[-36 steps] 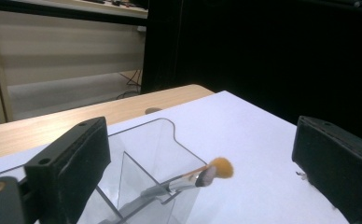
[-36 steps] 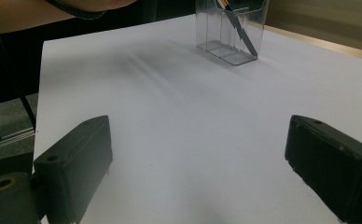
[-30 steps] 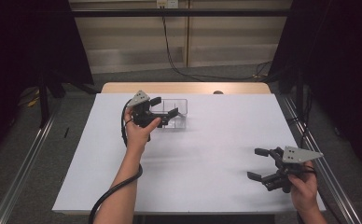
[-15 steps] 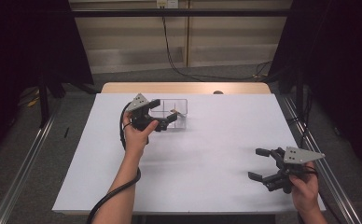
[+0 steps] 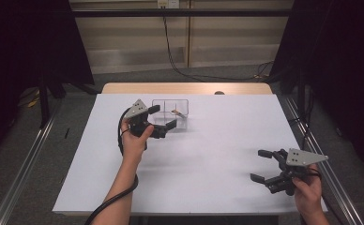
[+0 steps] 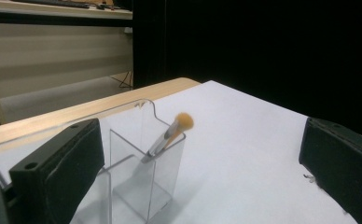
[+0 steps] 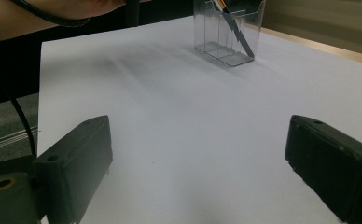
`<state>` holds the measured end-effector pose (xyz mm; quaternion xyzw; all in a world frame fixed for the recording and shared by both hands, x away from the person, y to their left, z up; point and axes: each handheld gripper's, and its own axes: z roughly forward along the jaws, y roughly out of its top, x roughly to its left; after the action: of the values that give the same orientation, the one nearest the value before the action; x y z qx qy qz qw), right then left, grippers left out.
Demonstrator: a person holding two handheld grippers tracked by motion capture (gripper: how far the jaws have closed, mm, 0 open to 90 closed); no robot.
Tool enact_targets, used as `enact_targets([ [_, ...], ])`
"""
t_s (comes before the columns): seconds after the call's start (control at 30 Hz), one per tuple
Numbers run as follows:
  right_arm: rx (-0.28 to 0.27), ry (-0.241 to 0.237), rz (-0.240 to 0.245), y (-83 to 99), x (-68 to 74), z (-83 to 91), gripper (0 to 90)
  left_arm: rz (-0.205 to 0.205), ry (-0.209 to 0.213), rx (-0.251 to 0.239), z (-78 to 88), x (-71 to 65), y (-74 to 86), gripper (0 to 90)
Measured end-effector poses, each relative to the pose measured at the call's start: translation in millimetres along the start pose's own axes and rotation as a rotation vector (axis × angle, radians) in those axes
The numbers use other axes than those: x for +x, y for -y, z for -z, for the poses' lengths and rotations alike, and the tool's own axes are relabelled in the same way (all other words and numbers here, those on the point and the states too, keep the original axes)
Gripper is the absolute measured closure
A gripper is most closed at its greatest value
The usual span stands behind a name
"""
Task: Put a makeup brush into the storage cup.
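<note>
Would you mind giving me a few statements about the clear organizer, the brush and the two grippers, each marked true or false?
1. The makeup brush stands tilted inside the clear organizer, bristles up. True.
2. The left gripper is shut on the brush. False: its jaws stand wide open and the brush is free between them in the left gripper view.
3. The right gripper is open and holds nothing. True.
4. The organizer lies tipped on its side. False: it stands upright on the white table cover.
5. The right gripper is beside the organizer. False: it is at the near right of the table, far from it.
</note>
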<state>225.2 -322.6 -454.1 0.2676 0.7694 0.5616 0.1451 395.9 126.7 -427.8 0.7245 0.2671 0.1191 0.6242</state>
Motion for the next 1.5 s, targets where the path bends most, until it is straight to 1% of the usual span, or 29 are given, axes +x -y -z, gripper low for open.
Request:
enact_targets([
  [0.07, -0.001, 0.0, 0.001, -0.1, 0.1, -0.1, 7.2, -0.003, 0.001, 0.001, 2.5, -0.3, 1.5, 0.0],
  [0.4, 0.0, -0.002, 0.007, -1.6, 1.5, -0.8, 7.2, 0.007, 0.001, -0.02, 15.6, -1.7, 7.1, 0.0],
  [0.5, -0.001, -0.003, 0.008, -1.6, 1.5, -0.5, 7.2, 0.002, 0.005, -0.021, 20.0, -2.2, 9.8, 0.0],
  [0.67, 0.0, -0.003, 0.007, -1.2, 1.4, -0.9, 7.2, 0.002, -0.007, -0.024, 27.3, -1.6, 14.6, 0.0],
  [0.7, 0.0, -0.003, 0.007, -1.1, 1.4, -1.2, 7.2, 0.009, -0.007, -0.027, 28.7, -1.8, 15.6, 0.0],
  [0.8, 0.001, -0.003, 0.008, -1.1, 1.4, -1.5, 7.2, 0.006, -0.007, -0.027, 32.6, -2.3, 17.9, 0.0],
  [0.9, -0.001, -0.001, 0.006, -1.0, 1.1, -1.8, 7.2, -0.006, -0.01, -0.021, 36.1, -2.9, 19.5, 0.0],
  [0.97, 0.001, -0.002, 0.005, -1.0, 1.2, -2.2, 7.2, -0.001, -0.009, -0.022, 37.9, -4.1, 20.8, 0.0],
  [1.1, 0.003, -0.004, 0.008, -1.1, 1.8, -2.9, 7.2, -0.016, -0.003, -0.014, 41.1, -5.8, 22.7, 0.0],
  [1.23, 0.004, -0.002, 0.008, -1.4, 1.8, -2.9, 7.2, -0.011, -0.002, -0.014, 44.2, -6.8, 25.8, 0.0],
  [1.37, 0.001, -0.003, 0.007, -1.6, 1.4, -2.8, 7.2, -0.022, -0.002, 0.003, 48.5, -6.8, 28.9, 0.0],
  [1.47, 0.004, -0.003, 0.007, -1.2, 1.5, -3.9, 7.2, -0.016, -0.008, -0.001, 52.3, -6.4, 30.2, 0.0],
  [1.5, 0.006, -0.005, 0.01, -1.1, 1.4, -4.2, 7.2, -0.023, -0.007, 0.003, 54.1, -5.8, 30.2, 0.0],
])
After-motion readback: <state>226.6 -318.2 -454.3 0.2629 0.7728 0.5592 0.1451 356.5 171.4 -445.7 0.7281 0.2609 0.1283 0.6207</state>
